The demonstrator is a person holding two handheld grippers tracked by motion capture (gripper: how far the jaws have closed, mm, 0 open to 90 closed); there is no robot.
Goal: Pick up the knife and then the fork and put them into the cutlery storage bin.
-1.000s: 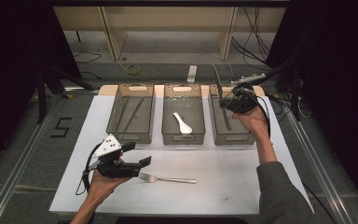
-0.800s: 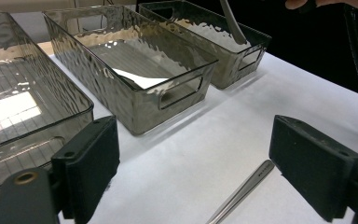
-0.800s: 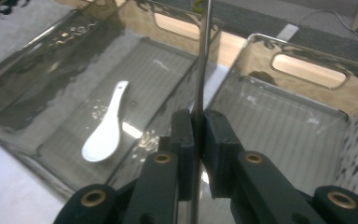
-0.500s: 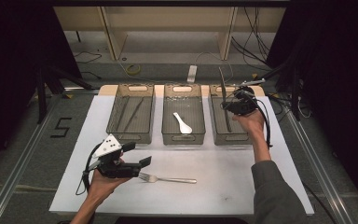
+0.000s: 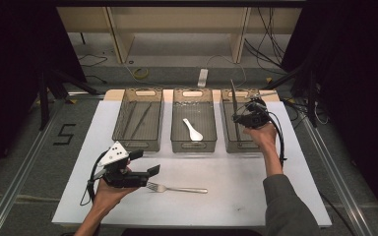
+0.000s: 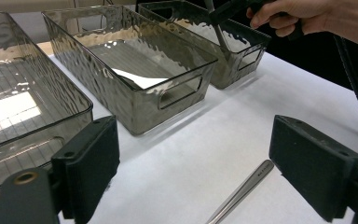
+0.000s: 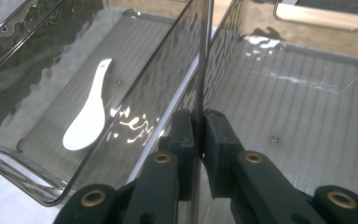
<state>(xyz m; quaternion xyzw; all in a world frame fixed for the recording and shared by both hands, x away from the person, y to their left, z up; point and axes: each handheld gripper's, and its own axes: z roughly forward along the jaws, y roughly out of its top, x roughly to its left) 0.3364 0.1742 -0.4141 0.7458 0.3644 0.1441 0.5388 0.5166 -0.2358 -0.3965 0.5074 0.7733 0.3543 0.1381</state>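
High view has three clear bins lined up at the far side of the white bench (image 5: 226, 206), and the right gripper (image 5: 241, 118) is over the right bin (image 5: 248, 145), clamped tight on a thin dark utensil (image 5: 234, 105), probably a knife, though I can't tell for sure. It stands nearly upright with its lower end down inside that bin. In the right gripper view the jaws pinch the thin blade edge-on just beside the bin's near wall, and you can see the white spoon (image 7: 87, 122) lying in the middle bin (image 5: 193, 146) next door.

Left gripper (image 5: 150, 162) sits low near the front of the bench, jaws wide and holding nothing, with the fork (image 5: 176, 188) lying just beside it.

Looks to me like the sorting step for that utensil is almost done. Next move probably calls for tipping it flat onto the bin floor, then opening the jaws so it doesn't clatter off the wall. Fork seems next in line.
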